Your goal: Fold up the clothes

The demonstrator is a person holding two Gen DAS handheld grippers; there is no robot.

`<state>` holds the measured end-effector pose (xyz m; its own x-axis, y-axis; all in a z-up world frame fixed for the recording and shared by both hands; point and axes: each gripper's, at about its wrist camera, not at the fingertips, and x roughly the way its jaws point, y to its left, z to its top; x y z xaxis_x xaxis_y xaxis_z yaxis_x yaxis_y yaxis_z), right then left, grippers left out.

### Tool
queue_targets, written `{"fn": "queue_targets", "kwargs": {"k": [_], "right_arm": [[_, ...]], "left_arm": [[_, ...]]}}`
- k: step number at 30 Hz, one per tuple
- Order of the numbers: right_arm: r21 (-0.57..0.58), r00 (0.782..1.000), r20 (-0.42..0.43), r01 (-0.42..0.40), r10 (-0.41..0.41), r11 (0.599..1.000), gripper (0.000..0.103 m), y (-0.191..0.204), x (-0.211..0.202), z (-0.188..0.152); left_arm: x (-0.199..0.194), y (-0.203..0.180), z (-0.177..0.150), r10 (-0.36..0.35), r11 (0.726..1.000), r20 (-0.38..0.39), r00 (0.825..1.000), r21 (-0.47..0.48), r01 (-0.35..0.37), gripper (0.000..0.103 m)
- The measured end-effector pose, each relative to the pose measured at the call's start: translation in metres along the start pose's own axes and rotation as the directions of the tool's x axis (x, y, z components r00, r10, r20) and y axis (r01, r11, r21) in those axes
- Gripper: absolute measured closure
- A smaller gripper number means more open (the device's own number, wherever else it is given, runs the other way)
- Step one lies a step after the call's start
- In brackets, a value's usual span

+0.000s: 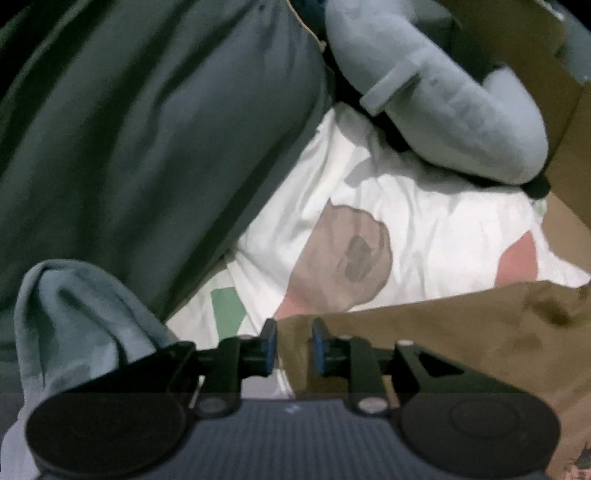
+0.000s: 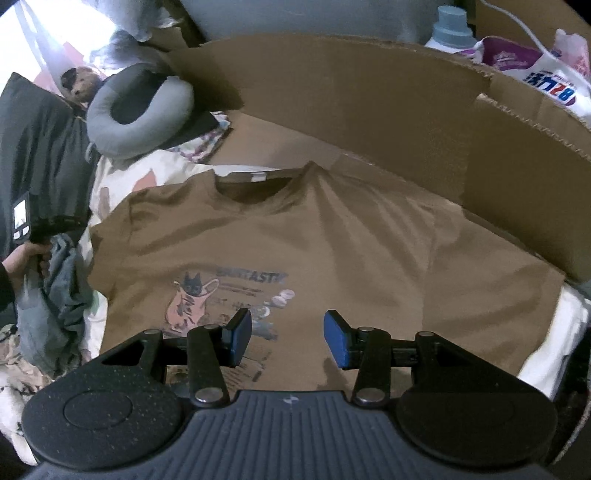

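Left wrist view: our left gripper (image 1: 293, 345) sits low at 6 o'clock w/ its blue pads a narrow gap apart, and the edge of the brown cotton T-shirt with a cat print (image 1: 461, 332) runs right into that gap; we judge it's pinching the hem/side edge, tho blur stops us being sure of contact. To do this step well we'd get a full bite on both layers before lifting, then carry the edge across evenly so the print side doesn't wrinkle. Dark green fabric (image 1: 129, 147) fills 9–12 o'clock, a grey U-shaped neck pillow (image 1: 443, 96) lies at 1 o'clock, white printed bed sheet (image 1: 406, 221) btwn them. Right wrist view: our right gripper (image 2: 288, 338) hovers spread wide over the tee's lower front, holding nothing. The tee lies flat, face up, collar at 12 o'clock, on the sheet and partly on a flattened brown cardboard sheet (image 2: 369, 110). Cluttered room: detergent bottle (image 2: 452, 26) and printed plastic bag (image 2: 546, 77) at 1–2 o'clock.
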<state>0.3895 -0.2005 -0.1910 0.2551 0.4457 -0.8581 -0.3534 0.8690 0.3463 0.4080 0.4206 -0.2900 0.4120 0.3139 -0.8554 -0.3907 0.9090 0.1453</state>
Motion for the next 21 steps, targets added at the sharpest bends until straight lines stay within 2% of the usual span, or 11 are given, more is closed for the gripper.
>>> {"fn": "queue_targets", "kwargs": {"k": [7,15,21], "right_arm": [[-0.033,0.996,0.015,-0.093,0.093,0.995,0.052,0.004,0.02,0.002],[-0.132,0.981,0.024,-0.189,0.193,0.973,0.049,0.012,0.062,-0.006],[-0.188,0.983,-0.036,-0.183,0.18,0.965,0.049,0.018,0.112,-0.012]], "left_arm": [[-0.036,0.004,-0.035,-0.037,0.998,0.014,0.999,-0.049,0.038,0.077],[-0.058,0.0,-0.09,-0.069,0.993,-0.007,0.998,-0.1,0.068,0.076],[-0.057,-0.013,-0.115,-0.11,0.987,-0.002,0.994,-0.121,0.109,0.078]]}}
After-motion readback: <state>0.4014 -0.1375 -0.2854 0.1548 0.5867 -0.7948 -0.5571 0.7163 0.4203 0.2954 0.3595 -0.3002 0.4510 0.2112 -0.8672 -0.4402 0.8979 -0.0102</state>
